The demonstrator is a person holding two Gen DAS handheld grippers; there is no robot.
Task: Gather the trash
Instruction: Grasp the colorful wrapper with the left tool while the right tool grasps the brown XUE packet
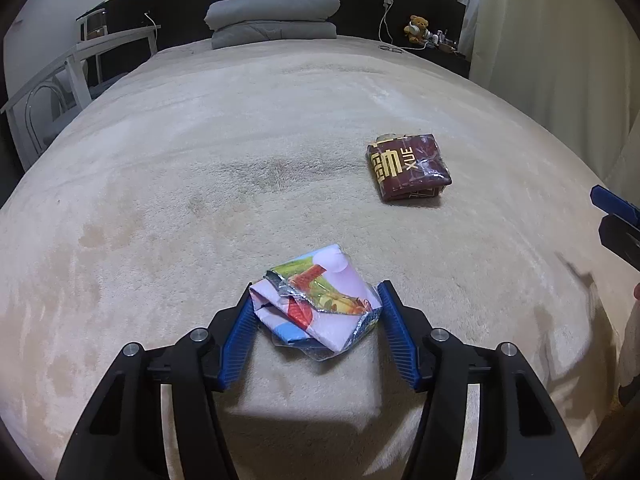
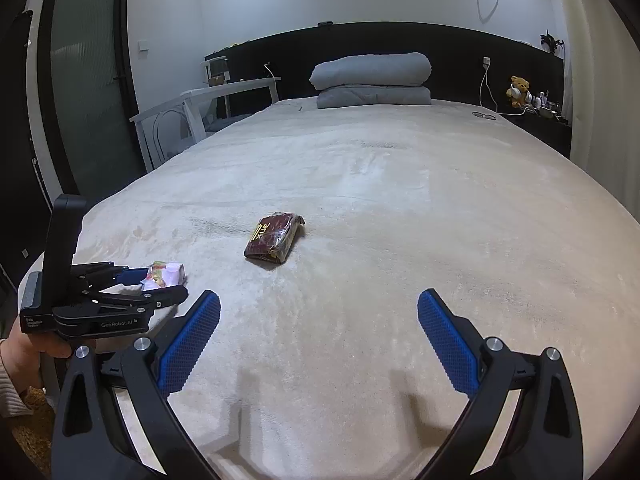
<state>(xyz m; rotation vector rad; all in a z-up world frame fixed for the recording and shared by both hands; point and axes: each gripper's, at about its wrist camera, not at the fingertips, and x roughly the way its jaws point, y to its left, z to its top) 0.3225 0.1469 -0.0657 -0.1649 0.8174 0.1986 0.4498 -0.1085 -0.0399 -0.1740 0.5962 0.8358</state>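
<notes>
A crumpled colourful snack wrapper (image 1: 328, 276) lies near the front of the beige bed (image 1: 240, 140). My left gripper (image 1: 316, 292) is shut on it, one blue pad against each side. The right wrist view shows this same wrapper (image 2: 168, 272) between the left gripper's (image 2: 162, 282) fingers. A dark red packet with gold lettering (image 1: 408, 168) lies farther up the bed to the right, untouched. My right gripper (image 2: 320, 296) hovers open over bare bedding, with the red packet (image 2: 274, 238) ahead of it and slightly left. Its blue tip (image 1: 616, 216) shows at the right edge of the left wrist view.
A folded grey quilt (image 2: 372, 80) rests at the black headboard. A white chair frame (image 2: 192, 116) stands left of the bed, beside a dark glass door (image 2: 88, 80). A teddy bear (image 2: 518, 90), cables and small items sit on the right shelf, and glasses (image 2: 484, 115) lie nearby.
</notes>
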